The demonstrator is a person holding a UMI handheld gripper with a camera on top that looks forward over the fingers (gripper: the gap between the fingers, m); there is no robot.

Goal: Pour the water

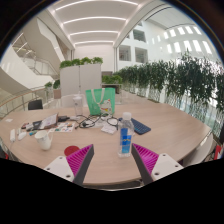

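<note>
The table [165,125] offered open surface right of the bottle [125,134], whereas clutter [60,125] crowded its left and risked snagging a wide swing, and the gripper [113,160], its 2 pads spread wide and holding nothing, could have toppled the upright bottle standing just ahead between them.

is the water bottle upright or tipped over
Upright. The water bottle stands on its base on the round table, cap at the top, just ahead of the open gripper, whose fingers are not touching it.

No legible text, even on the bottle [125,135] label.
</note>
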